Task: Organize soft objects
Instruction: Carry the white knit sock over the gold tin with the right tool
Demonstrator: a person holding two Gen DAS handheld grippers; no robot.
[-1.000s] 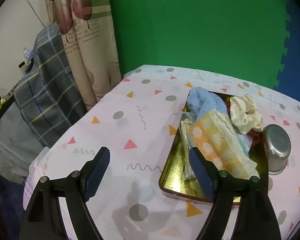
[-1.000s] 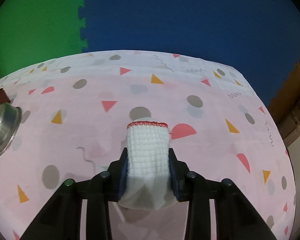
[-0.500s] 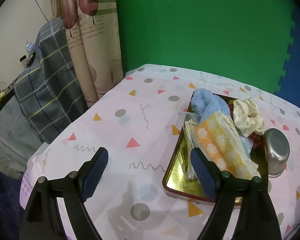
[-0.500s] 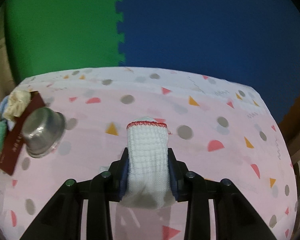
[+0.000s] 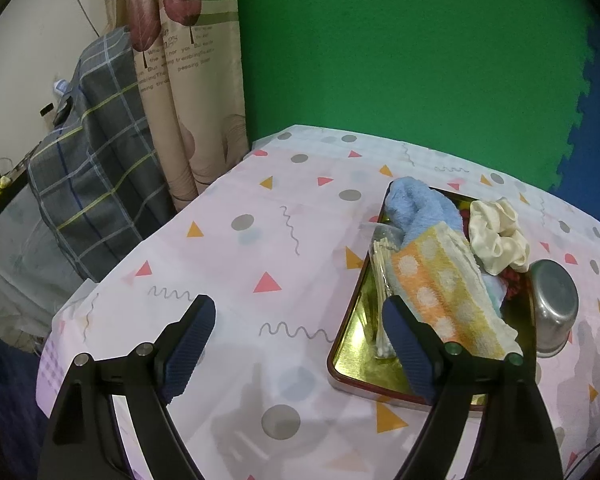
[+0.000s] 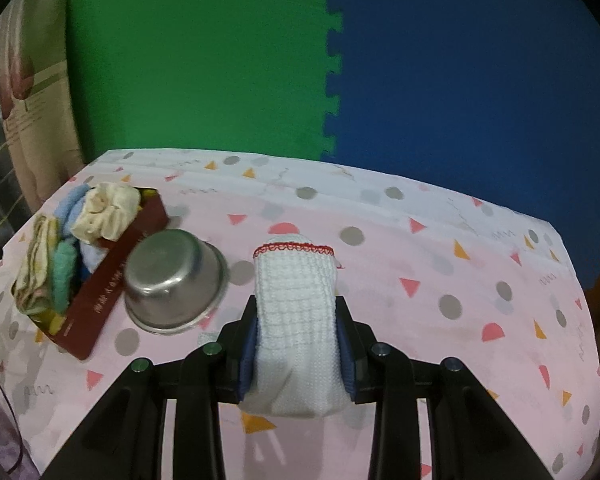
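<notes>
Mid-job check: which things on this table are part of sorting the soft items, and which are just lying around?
Part of the job:
- white knitted cloth, clamped in the right claw
- tin tray
- blue towel
- dotted orange-yellow towel
- cream scrunchie

Lying about:
- steel bowl, tipped against the tray
- bag of cotton swabs
- plaid fabric off the table

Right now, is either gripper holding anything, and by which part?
The right gripper pinches the white knitted cloth with red trim across its middle. The left gripper holds nothing.

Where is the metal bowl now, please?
The metal bowl lies upside down on the tablecloth, at the left of the right wrist view, against the red tin of soft cloths.
</notes>
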